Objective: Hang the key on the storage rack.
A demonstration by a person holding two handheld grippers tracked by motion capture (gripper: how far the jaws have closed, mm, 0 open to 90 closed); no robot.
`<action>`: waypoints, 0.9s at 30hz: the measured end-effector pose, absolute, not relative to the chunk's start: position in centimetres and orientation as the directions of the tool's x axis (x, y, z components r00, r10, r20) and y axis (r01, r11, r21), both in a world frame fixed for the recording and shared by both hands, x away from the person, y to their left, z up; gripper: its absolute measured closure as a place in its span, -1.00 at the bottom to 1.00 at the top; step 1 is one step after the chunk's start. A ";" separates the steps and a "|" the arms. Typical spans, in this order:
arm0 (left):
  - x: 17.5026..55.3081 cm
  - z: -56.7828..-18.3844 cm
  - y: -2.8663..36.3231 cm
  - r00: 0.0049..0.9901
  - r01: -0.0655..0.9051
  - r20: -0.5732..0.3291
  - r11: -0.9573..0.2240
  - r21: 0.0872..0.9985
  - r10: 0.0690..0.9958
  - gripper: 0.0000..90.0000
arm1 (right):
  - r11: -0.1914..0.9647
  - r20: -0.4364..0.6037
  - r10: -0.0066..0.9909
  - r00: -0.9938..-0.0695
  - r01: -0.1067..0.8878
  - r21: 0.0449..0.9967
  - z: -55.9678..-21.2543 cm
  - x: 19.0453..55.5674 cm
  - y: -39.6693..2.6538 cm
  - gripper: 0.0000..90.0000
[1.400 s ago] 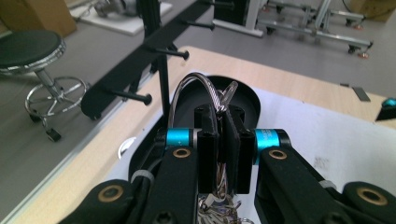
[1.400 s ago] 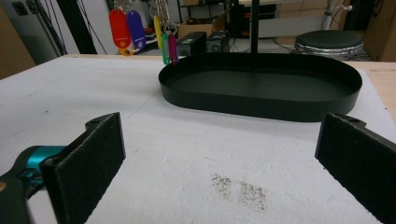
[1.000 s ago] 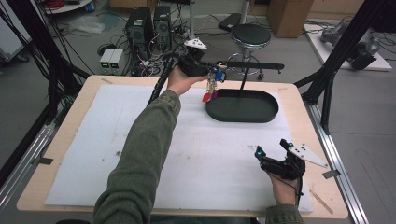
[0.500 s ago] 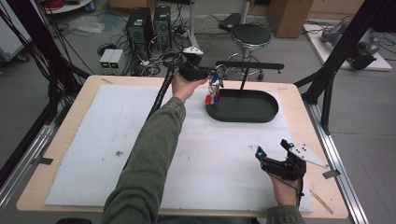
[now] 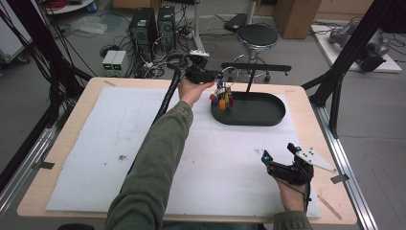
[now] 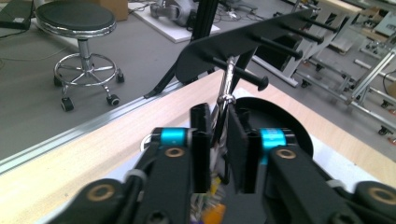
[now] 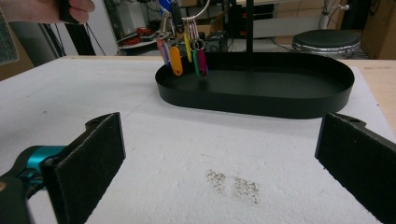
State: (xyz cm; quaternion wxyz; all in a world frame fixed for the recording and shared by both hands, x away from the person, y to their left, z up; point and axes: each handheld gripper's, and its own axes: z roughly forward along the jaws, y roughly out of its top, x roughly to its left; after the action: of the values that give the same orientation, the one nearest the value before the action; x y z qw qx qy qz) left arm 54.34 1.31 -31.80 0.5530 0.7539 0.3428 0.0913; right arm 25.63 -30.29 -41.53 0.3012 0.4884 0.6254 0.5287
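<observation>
A bunch of coloured key tags on a metal ring hangs from my left gripper, which is shut on the ring. The bunch hovers over the left end of a black oval tray. From the tray rises a black post with a peg rack. In the left gripper view the rack's pegs stand just beyond the ring and my left gripper. My right gripper rests open at the table's near right. In its own view the right gripper faces the tags and tray.
A white sheet covers most of the wooden table. A grey plate lies by the right gripper. A stool, computers and cables stand beyond the far edge. Black frame posts rise at the right.
My left gripper has carried the tag bunch a little to the right and lower, over the tray's left end. The right gripper has stayed in place.
</observation>
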 end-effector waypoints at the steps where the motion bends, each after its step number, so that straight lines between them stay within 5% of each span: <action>1: 54.3 -31.6 1.5 0.747 0.421 -0.247 -0.151 0.894 0.617 0.63 | -0.033 0.136 0.929 -0.344 0.291 0.956 -41.5 25.7 -30.3 -0.99; 14: 53.9 -30.4 2.8 0.743 0.499 -0.327 -0.159 0.852 0.583 -0.12 | -0.025 0.128 0.930 -0.343 0.289 0.957 -41.5 25.7 -30.2 -0.99; 20: 53.6 -30.0 3.0 0.733 0.541 -0.319 -0.231 0.809 0.601 -0.92 | -0.027 0.128 0.931 -0.342 0.286 0.958 -41.5 25.7 -30.2 -0.99; 27: 52.8 -29.7 4.2 0.730 0.535 -0.290 -0.252 0.807 0.618 -0.96 | -0.021 0.123 0.931 -0.345 0.285 0.958 -41.4 25.6 -30.0 -0.99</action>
State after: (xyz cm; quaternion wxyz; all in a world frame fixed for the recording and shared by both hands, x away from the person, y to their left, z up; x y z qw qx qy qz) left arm 52.82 4.21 -29.68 0.4907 0.7902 0.3648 0.0427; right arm 25.59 -30.01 -41.41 0.3067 0.4831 0.6290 0.5262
